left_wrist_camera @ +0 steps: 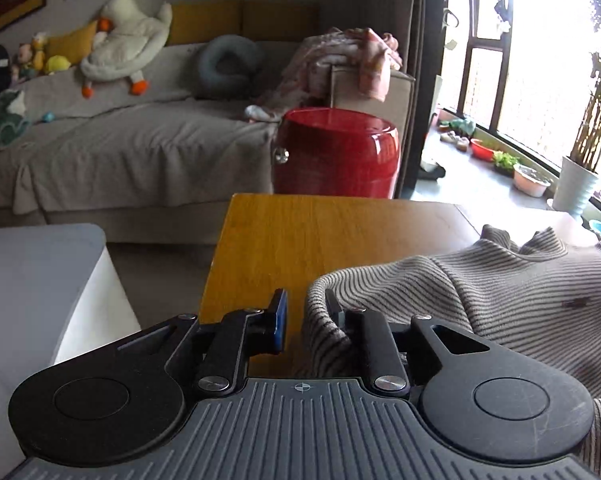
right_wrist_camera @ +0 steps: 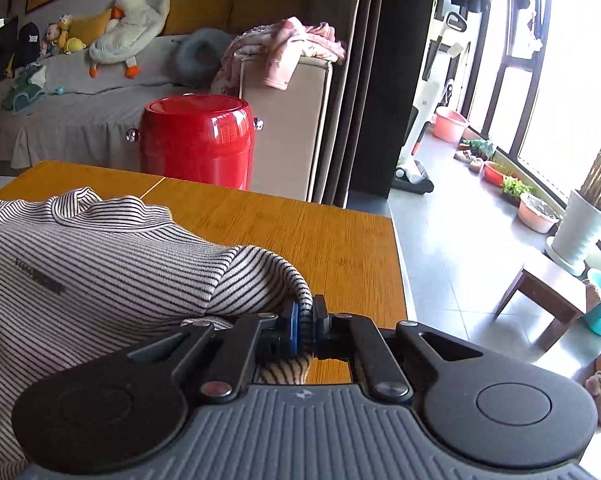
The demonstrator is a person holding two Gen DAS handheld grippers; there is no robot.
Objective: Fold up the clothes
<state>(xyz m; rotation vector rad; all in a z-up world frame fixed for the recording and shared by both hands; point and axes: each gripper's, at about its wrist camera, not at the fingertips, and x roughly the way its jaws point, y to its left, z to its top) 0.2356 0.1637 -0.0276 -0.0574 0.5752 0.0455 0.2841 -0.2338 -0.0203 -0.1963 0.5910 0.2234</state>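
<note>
My right gripper (right_wrist_camera: pixel 303 326) pinches the soft, light striped shirt (right_wrist_camera: pixel 100 256) at its edge; my left gripper (left_wrist_camera: pixel 306 320) gapes beside the limp hem.

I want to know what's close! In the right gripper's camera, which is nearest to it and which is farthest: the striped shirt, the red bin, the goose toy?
1. Striped shirt: pinched in the right gripper, on the table.
2. Red bin: on the floor behind the table's far edge.
3. Goose toy: farthest, lying on the sofa, upper left.
</note>
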